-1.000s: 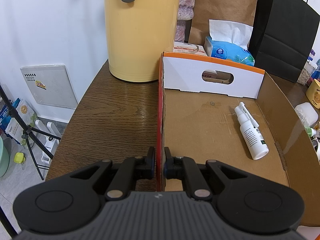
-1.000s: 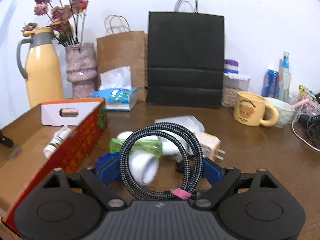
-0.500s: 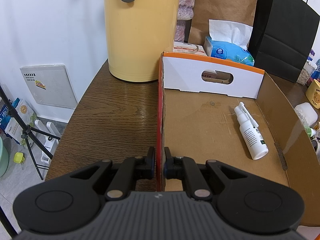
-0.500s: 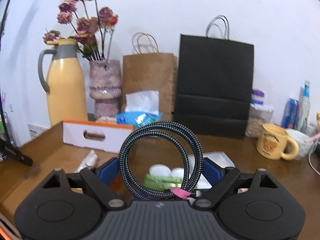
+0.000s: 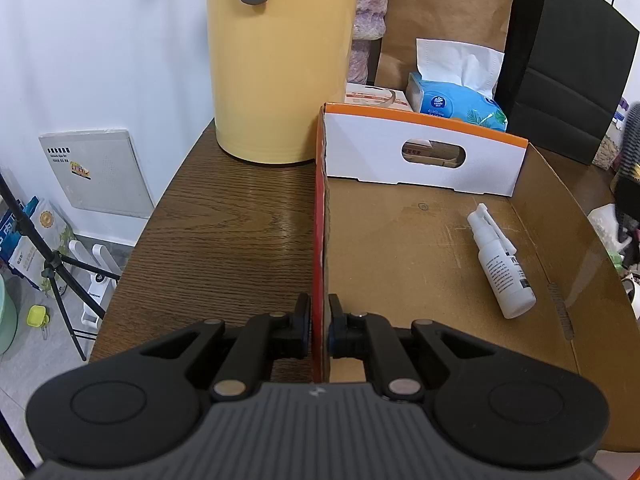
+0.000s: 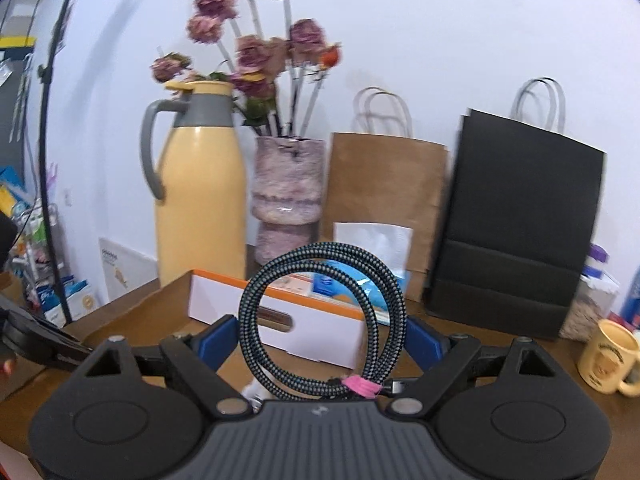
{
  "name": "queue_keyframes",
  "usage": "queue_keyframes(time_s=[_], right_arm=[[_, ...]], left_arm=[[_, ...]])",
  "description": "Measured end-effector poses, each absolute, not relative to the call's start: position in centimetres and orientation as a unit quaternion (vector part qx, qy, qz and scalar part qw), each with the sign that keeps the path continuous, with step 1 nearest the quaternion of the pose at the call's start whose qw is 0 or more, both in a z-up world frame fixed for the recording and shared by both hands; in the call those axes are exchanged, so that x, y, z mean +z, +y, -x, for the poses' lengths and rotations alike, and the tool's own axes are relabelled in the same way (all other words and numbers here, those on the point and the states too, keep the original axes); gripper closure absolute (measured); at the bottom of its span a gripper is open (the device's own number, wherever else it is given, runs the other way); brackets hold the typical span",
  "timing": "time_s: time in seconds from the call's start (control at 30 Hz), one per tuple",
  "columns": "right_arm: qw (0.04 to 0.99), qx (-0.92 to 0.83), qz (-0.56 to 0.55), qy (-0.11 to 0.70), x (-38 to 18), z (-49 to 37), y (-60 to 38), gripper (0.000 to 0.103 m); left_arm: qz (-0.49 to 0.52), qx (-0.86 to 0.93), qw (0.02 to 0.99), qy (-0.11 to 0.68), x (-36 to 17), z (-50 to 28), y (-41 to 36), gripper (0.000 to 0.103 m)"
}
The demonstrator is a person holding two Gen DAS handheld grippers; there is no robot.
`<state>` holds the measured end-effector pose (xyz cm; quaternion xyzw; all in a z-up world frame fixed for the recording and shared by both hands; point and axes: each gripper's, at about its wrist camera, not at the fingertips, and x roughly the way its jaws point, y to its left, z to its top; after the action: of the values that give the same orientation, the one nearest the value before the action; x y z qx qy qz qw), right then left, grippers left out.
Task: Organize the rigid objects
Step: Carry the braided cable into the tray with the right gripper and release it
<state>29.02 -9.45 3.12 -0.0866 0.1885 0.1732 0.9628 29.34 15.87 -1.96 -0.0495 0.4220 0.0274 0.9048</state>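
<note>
The cardboard box has stayed put on the desk, its red side wall pinched between the narrow-set left tongs, and a white spray bottle lies alone on its floor. Over the last second the right tongs, spread wide around a coiled braided cable bound with a pink tie, have lifted away from the clutter on the desk and swung toward the box. I judge the carry nearly done: the coil looks about ready to go in beside the bottle.
</note>
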Motion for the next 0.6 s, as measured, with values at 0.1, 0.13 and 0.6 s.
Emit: queue_keyframes(time_s=[0.1,0.13,0.6], right_arm=[[0.957,0.188,0.100,0.196,3.2,-29.7,-7.8,0.015],[0.955,0.192,0.104,0.199,3.1,-29.9,-7.2,0.015],[0.931,0.221,0.159,0.243,0.9,-31.4,-2.5,0.015]], left_arm=[[0.050,0.027,0.905,0.422,-2.0,-29.3,15.9,0.094],[0.050,0.028,0.905,0.422,-2.0,-29.3,15.9,0.094],[0.049,0.027,0.905,0.422,-2.0,-29.4,15.8,0.094]])
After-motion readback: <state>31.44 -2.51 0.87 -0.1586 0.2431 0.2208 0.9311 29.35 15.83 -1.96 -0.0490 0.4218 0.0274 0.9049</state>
